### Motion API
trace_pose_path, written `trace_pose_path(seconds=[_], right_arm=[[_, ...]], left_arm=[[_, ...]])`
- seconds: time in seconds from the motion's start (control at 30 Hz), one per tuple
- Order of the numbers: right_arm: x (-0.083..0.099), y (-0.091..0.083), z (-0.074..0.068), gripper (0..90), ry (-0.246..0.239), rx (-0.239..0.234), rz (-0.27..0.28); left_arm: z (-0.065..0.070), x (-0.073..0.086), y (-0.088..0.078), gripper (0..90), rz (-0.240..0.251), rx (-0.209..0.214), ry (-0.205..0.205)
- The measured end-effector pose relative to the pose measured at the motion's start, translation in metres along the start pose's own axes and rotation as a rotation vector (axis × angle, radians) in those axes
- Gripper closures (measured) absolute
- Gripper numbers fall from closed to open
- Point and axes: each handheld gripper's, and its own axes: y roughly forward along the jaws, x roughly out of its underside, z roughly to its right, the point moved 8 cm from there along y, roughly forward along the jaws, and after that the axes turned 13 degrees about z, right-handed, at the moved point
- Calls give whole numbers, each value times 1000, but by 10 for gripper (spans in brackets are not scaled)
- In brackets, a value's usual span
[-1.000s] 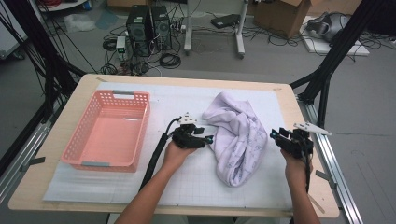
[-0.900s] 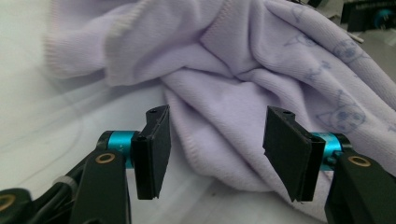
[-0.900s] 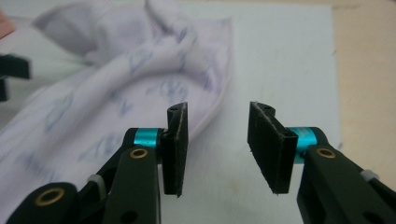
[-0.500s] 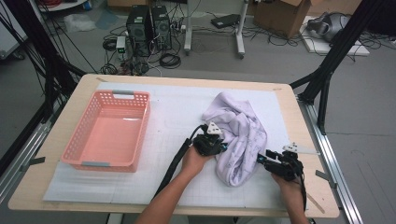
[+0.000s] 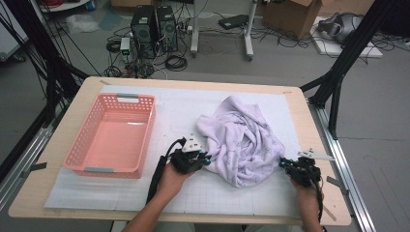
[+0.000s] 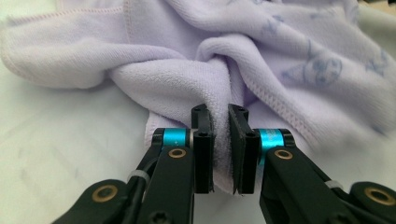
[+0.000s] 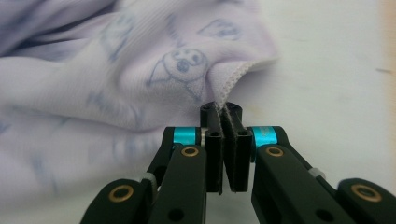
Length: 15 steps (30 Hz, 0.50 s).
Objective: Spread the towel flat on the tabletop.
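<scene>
A crumpled lilac towel (image 5: 244, 140) with faint cartoon prints lies on the white mat, right of centre. At its left edge my left gripper (image 5: 205, 161) has just closed its jaws on a thick fold of the towel (image 6: 196, 79), and the cloth is pinched between the pads (image 6: 203, 140). My right gripper (image 5: 284, 164) sits at the towel's lower right edge. Its jaws have just closed too, clamping a thin hemmed edge of the towel (image 7: 140, 79) between the pads (image 7: 214, 140). Both grippers lie low over the mat.
A pink plastic basket (image 5: 77, 153) stands empty on the left part of the mat. The white mat (image 5: 193, 104) covers most of the wooden table (image 5: 309, 125). Black frame posts stand at the table's left and right sides.
My left gripper moved right to the towel's left edge and shut on a fold. My right gripper came down to the lower right edge and shut on the hem.
</scene>
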Motion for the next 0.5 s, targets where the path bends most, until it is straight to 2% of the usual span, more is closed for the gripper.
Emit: trace_pose_path(seconds=[0.03,0.07,0.13,0.17,0.2,0.23,0.27,0.3,0.33,0.37,0.4,0.5], right_arm=[[1,-3,6,875,19,21,2],[1,-6,11,874,37,31,10],[1,-9,16,872,55,37,16],[1,-9,16,872,55,37,16],[-1,-10,17,835,55,41,31],[-3,-11,16,763,61,41,39],[-4,-12,14,698,79,33,41],[-4,-13,12,670,100,21,36],[-5,-15,10,644,101,17,45],[-7,-17,9,622,80,21,53],[-9,-20,8,616,71,23,60],[-16,-27,7,598,69,25,94]], left_arm=[[0,0,0,810,0,0,0],[4,9,-8,807,-1,14,-29],[6,14,-12,767,1,12,-57],[6,14,-12,716,1,12,-57],[3,11,-11,644,17,-8,-70],[3,11,-11,555,17,-8,-70],[-2,1,-10,494,51,-33,-93],[-2,1,-10,457,51,-33,-93],[-5,-6,-10,432,67,-38,-96],[-7,-15,-10,421,85,-38,-103],[-11,-34,-8,417,140,-38,-110],[-14,-58,5,411,180,-23,-127]])
